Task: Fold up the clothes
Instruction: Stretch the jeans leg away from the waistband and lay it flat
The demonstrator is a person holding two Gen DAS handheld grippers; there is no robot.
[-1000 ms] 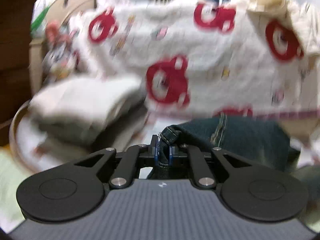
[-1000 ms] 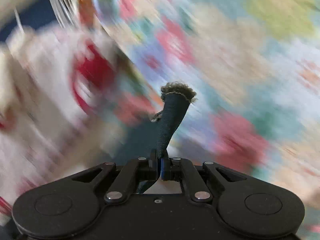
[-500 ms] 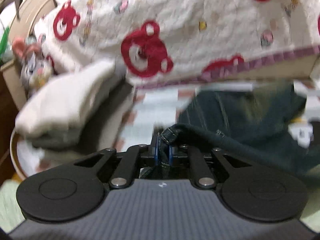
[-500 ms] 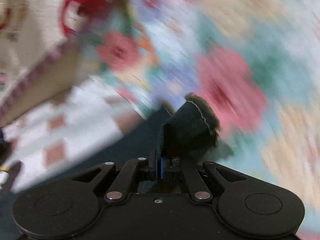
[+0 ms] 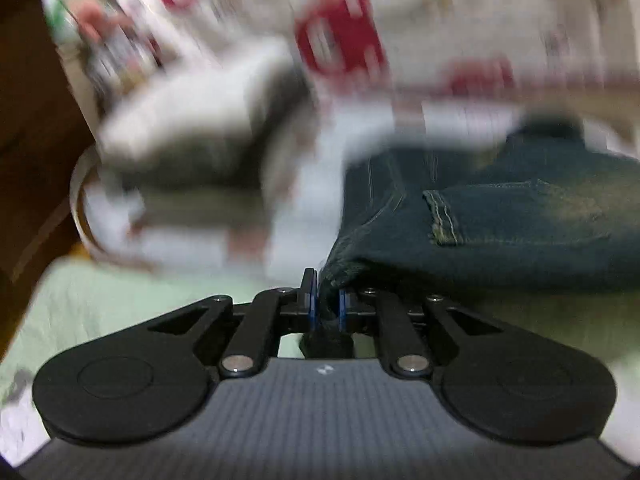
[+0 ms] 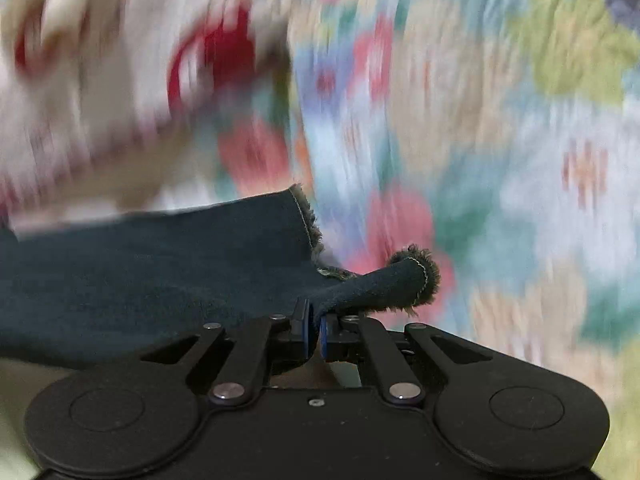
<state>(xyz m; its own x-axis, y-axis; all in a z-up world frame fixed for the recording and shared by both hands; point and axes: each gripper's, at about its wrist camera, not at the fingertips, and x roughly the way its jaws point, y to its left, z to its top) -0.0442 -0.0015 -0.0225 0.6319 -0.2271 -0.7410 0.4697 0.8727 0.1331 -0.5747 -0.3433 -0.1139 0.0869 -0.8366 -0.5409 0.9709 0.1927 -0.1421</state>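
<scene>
Both pairs of fingers are clamped on dark denim jeans (image 5: 500,216).

Left wrist view: the left gripper (image 5: 325,304) pinches a bunched edge of the jeans, which spread to the right over a pale green surface (image 5: 120,300), a stitched pocket facing up; farther off, blurred, lie a folded white pile (image 5: 192,128) and a white blanket with red bears (image 5: 340,40). Right wrist view: the right gripper (image 6: 314,334) nips a frayed hem (image 6: 416,280); the denim stretches left, with a blurred floral quilt (image 6: 480,120) beyond.
</scene>
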